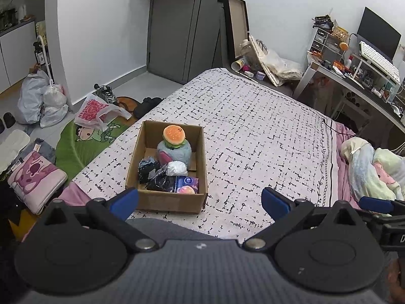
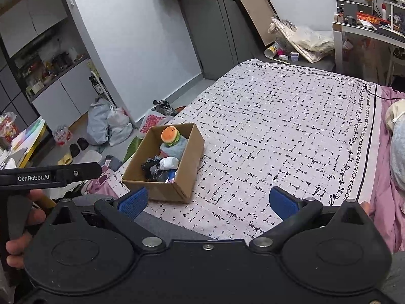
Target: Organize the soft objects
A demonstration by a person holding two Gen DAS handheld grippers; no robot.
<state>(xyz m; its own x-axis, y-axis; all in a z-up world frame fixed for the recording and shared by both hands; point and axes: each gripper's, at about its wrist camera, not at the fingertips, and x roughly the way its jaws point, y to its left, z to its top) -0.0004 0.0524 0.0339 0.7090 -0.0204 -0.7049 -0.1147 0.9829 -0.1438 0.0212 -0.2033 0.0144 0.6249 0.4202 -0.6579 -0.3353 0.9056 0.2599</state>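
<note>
A cardboard box (image 1: 164, 198) stands on the bed near its left edge; it also shows in the right wrist view (image 2: 188, 149). Inside lie a burger plush (image 1: 174, 133), a blue-grey plush (image 1: 177, 153), a white bundle (image 1: 177, 168), black soft items (image 1: 157, 177) and a blue tissue pack (image 1: 186, 182). My left gripper (image 1: 200, 200) is open and empty, just in front of the box. My right gripper (image 2: 208, 200) is open and empty, to the right of the box, above the bedspread.
The patterned bedspread (image 1: 253, 126) covers the bed. Crumpled blankets (image 1: 372, 169) lie at the right. Bags (image 1: 40, 101), a pink cushion (image 1: 35, 177) and a green mat (image 1: 83, 141) lie on the floor at the left. A desk (image 1: 354, 76) stands at the far right.
</note>
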